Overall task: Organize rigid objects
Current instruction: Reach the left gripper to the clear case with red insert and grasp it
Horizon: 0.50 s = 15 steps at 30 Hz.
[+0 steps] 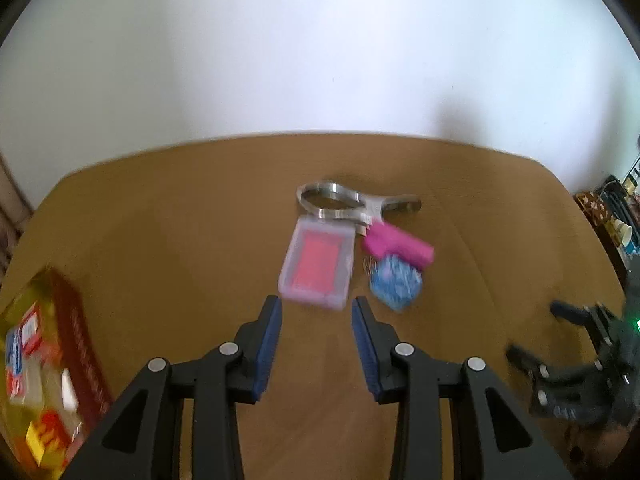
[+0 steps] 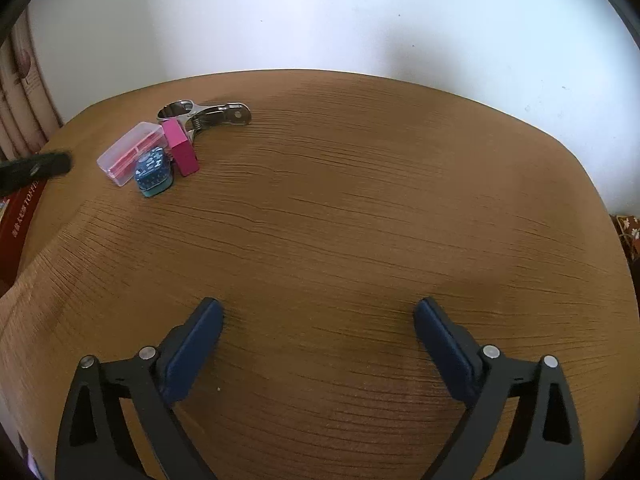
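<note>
While both grippers hang over a brown wooden table (image 2: 340, 200), neither holds anything. The left gripper (image 1: 317, 308) has its blue-padded jaws part-way apart with only bare wood between them, pointed toward a small cluster of objects just ahead. That cluster lies near the table's far edge: a clear plastic case (image 1: 318, 266) with a red insert, a magenta block (image 1: 398, 246) beside it, a blue patterned box (image 1: 396, 282) touching the block, and a metal spring clamp (image 1: 344, 202) just behind them. The right gripper (image 2: 318, 312) stands with its jaws spread wide over open tabletop, well apart from the cluster. At the table's left edge sits a red-rimmed box (image 1: 76, 320) filled with colourful packets, blurred in the left wrist view.
</note>
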Each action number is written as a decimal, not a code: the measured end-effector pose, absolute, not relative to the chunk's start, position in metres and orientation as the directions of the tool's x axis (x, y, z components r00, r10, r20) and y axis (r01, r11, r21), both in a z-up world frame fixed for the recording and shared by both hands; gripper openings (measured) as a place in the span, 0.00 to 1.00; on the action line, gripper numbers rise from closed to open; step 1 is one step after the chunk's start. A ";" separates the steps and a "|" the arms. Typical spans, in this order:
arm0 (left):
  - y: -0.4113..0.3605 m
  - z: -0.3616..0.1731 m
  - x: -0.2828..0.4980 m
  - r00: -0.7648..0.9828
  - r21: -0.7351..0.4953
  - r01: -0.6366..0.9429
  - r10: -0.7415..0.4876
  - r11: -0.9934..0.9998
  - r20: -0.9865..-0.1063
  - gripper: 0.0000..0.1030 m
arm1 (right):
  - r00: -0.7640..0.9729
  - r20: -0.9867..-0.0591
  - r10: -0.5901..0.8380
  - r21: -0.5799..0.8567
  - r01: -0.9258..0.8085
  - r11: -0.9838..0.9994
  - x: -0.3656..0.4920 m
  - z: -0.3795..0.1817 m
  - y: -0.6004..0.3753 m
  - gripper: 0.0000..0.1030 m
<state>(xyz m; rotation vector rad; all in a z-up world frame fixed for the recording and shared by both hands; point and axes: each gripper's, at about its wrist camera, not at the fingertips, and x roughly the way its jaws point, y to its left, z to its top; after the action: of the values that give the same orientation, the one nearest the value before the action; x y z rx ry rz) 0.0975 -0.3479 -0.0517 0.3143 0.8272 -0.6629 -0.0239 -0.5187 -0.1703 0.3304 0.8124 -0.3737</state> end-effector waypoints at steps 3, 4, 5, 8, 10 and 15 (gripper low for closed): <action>-0.366 -0.060 0.107 0.489 0.024 0.688 -0.439 0.725 -0.754 0.36 | 0.635 -0.750 -0.186 0.152 0.439 0.886 -0.020 -0.172 -0.518 0.95; -0.371 -0.063 0.111 0.484 0.031 0.696 -0.436 0.717 -0.759 0.36 | 0.637 -0.749 -0.181 0.156 0.435 0.887 -0.018 -0.172 -0.519 0.96; -0.376 -0.067 0.114 0.475 0.033 0.705 -0.437 0.709 -0.764 0.36 | 0.638 -0.749 -0.177 0.158 0.431 0.888 -0.017 -0.172 -0.518 0.97; -0.382 -0.072 0.125 0.446 0.012 0.721 -0.451 0.693 -0.773 0.36 | 0.643 -0.748 -0.164 0.164 0.419 0.893 -0.015 -0.172 -0.518 0.98; -0.386 -0.077 0.134 0.408 -0.011 0.734 -0.454 0.679 -0.792 0.36 | 0.646 -0.747 -0.158 0.168 0.414 0.895 -0.016 -0.172 -0.518 0.99; -0.389 -0.078 0.142 0.394 -0.004 0.756 -0.460 0.655 -0.795 0.36 | 0.653 -0.743 -0.148 0.178 0.405 0.897 -0.018 -0.172 -0.517 1.00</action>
<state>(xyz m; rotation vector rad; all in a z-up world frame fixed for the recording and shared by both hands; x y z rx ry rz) 0.1419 -0.3888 -0.0780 0.3902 0.8627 -0.7962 -0.0178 -0.5167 -0.1719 0.3451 0.8020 -0.3209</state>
